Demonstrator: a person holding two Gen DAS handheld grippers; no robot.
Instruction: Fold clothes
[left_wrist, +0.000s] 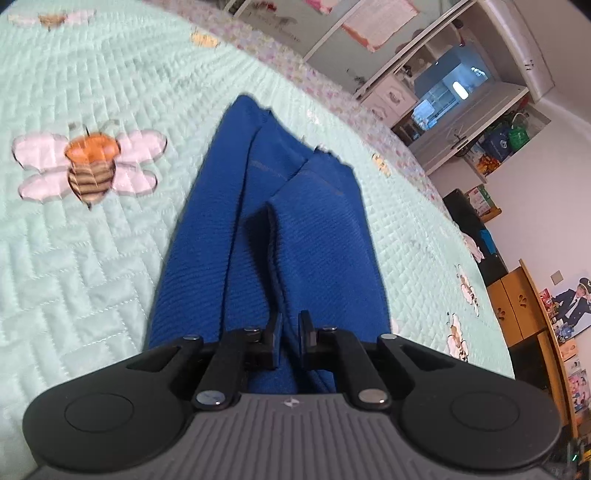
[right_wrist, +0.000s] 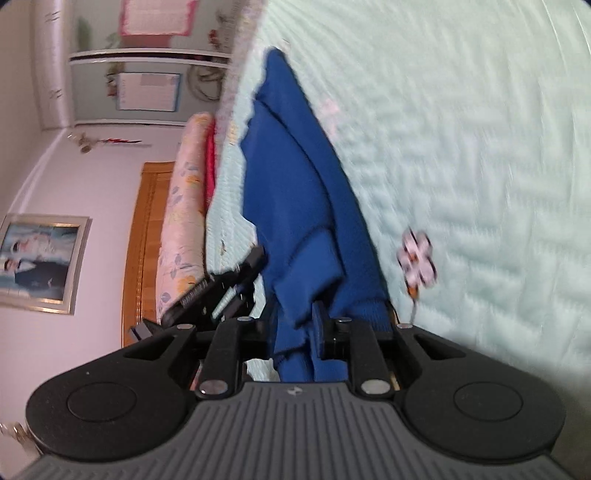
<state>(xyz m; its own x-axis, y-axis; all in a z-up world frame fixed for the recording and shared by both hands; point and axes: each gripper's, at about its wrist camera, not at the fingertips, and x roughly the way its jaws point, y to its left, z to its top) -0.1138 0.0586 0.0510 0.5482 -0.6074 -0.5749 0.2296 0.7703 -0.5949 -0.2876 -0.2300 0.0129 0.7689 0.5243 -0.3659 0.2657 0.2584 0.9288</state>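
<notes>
The blue knit garment (left_wrist: 295, 229) runs straight ahead of the left gripper (left_wrist: 290, 332), its long axis in line with the fingers and stretching away over the mint-green quilted bedspread (left_wrist: 92, 277). The near end of the cloth passes between the left gripper's two fingers, which stand close together with the fabric between them; they look clamped on it, with a raised fold of cloth standing up just ahead of the fingertips. The far end lies on the bedspread, where two layered edges show.

From the right gripper (right_wrist: 295, 325) the same garment (right_wrist: 295, 192) also runs forward along the finger axis, toward the bed's edge. Its near end is bunched between that gripper's fingers, which are drawn in on the cloth; the left finger is partly hidden by fabric. Just to the left of the right gripper and slightly ahead, part of a black gripper mechanism shows, so the two grippers appear to hold the same end close beside each other.

With both grips at one end, the coming move depends on carrying that end along the long axis. Whether this is an opening fold or a later one, the pictures do not settle.

Count: one blue garment, two grippers, one bedspread, and one large embroidered bee (left_wrist: 90, 164) to the left of the left gripper, with smaller motifs elsewhere.
</notes>
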